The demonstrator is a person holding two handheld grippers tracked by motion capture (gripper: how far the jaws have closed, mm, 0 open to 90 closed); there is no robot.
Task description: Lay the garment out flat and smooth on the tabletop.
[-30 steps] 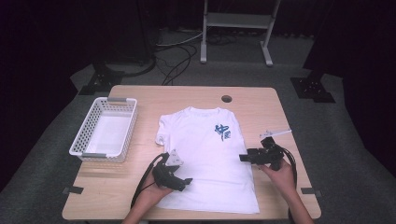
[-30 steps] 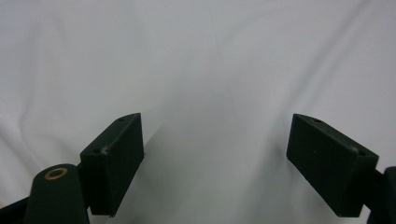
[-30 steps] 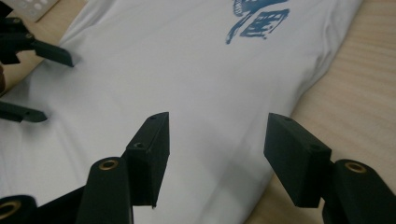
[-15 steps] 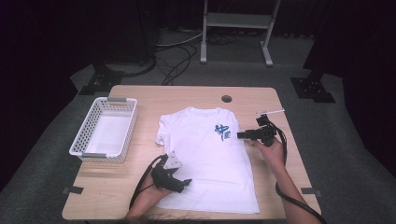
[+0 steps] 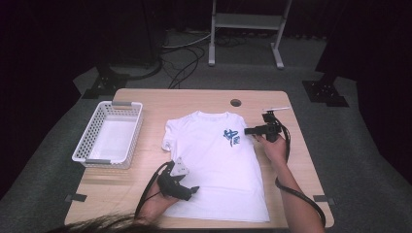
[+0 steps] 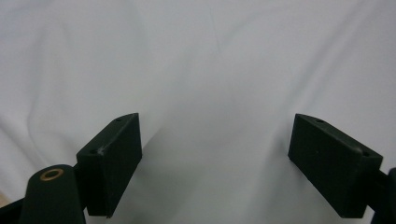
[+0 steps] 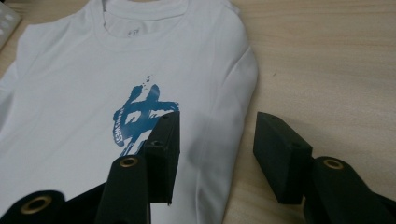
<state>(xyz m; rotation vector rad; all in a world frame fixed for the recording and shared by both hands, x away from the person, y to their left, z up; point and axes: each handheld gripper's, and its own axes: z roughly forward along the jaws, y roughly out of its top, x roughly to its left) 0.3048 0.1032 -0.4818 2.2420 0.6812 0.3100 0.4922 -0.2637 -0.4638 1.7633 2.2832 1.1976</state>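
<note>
White T-shirt (image 5: 214,165) with a blue brush-style print (image 5: 231,137) on the chest, tiny white lettering along the print's edge in the right gripper view. Table (image 5: 311,160) light wood grain. White lattice basket (image 5: 108,134) at 9 o'clock of the shirt, grey handles. Both grippers black: left gripper (image 5: 194,189) with a grey plate, right gripper (image 5: 248,130) with brass-coloured pivots. Floor grey carpet (image 5: 43,160).

My left gripper (image 5: 193,190) is black, with a grey three-cornered plate on top and a black cable trailing off it. My right gripper (image 5: 248,130) is black too; its blocky jaws show small screw holes and brass-ringed pivots.
</note>
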